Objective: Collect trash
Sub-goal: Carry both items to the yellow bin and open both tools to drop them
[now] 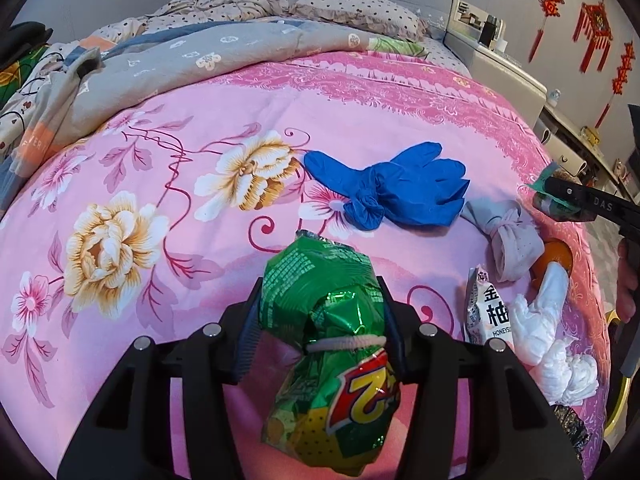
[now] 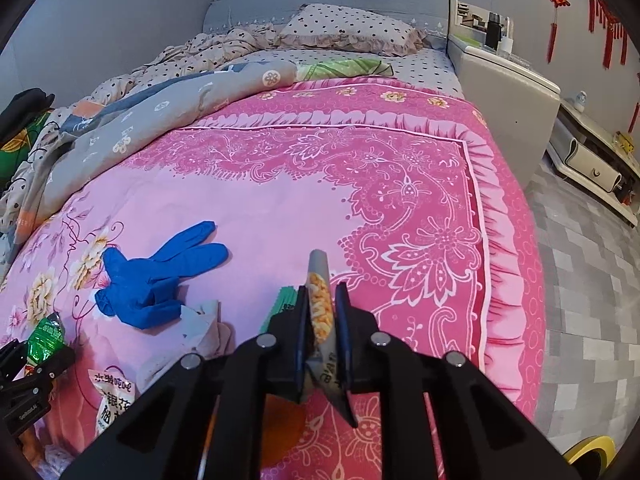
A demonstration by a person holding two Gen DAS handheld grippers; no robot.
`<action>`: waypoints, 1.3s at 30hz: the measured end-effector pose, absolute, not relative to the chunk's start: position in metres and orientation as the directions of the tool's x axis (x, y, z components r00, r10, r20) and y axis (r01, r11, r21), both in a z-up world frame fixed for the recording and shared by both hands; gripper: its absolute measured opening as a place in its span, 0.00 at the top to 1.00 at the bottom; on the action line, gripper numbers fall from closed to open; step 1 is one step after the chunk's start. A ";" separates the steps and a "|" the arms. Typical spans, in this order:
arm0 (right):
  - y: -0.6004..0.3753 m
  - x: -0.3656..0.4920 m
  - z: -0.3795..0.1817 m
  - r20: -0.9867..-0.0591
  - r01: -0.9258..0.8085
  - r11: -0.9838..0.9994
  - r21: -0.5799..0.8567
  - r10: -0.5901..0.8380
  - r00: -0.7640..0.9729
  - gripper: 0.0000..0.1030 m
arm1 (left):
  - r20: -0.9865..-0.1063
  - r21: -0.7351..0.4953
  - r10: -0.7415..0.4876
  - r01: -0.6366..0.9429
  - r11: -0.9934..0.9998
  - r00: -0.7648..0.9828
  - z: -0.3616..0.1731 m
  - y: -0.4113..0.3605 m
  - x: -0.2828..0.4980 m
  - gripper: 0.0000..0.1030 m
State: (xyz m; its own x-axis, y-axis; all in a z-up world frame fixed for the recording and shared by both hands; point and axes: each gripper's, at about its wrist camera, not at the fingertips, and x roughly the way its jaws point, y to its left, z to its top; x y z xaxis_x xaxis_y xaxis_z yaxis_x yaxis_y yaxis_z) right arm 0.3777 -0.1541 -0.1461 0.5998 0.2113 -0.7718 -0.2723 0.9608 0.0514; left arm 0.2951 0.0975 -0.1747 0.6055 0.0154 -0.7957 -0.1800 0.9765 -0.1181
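A: Green foil snack bag (image 1: 332, 344), tied with a white band, is pinched in the left tool (image 1: 320, 320) above the pink bedspread (image 1: 160, 220). On the bed beyond: blue gloves (image 1: 396, 192), grey sock (image 1: 512, 240), white tissue (image 1: 548, 332).

B: Right view?

A: Right tool (image 2: 322, 320) is closed on a flat grey wrapper (image 2: 320, 300), edge-on, lifted over the bedspread; gloves lie to its left.

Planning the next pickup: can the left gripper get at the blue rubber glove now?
Probably not yet: the left gripper is shut on a green crinkled snack bag. The blue rubber glove lies uncovered ahead.
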 end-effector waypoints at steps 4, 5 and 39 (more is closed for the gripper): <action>-0.155 0.359 -0.131 -0.761 -0.290 0.955 0.065 0.236 0.605 0.88 | -0.778 -0.137 0.009 -0.183 0.974 0.628 -0.164 0.100 0.286 0.53; -0.156 0.354 -0.129 -0.759 -0.295 0.953 0.067 0.240 0.605 0.88 | -0.775 -0.135 0.010 -0.181 0.974 0.632 -0.162 0.099 0.283 0.53; -0.255 0.180 -0.045 -0.672 -0.247 0.962 0.117 0.259 0.694 0.88 | -0.677 -0.137 -0.100 0.008 0.991 0.730 -0.060 -0.014 0.194 0.53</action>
State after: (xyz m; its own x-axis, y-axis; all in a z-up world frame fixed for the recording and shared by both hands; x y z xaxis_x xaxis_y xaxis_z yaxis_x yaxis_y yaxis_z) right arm 0.1795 -0.2552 -0.0445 0.6935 0.2595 -0.6721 -0.2467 0.9620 0.1168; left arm 0.1944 -0.0142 -0.0603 0.7295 -0.0996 -0.6767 0.0081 0.9905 -0.1370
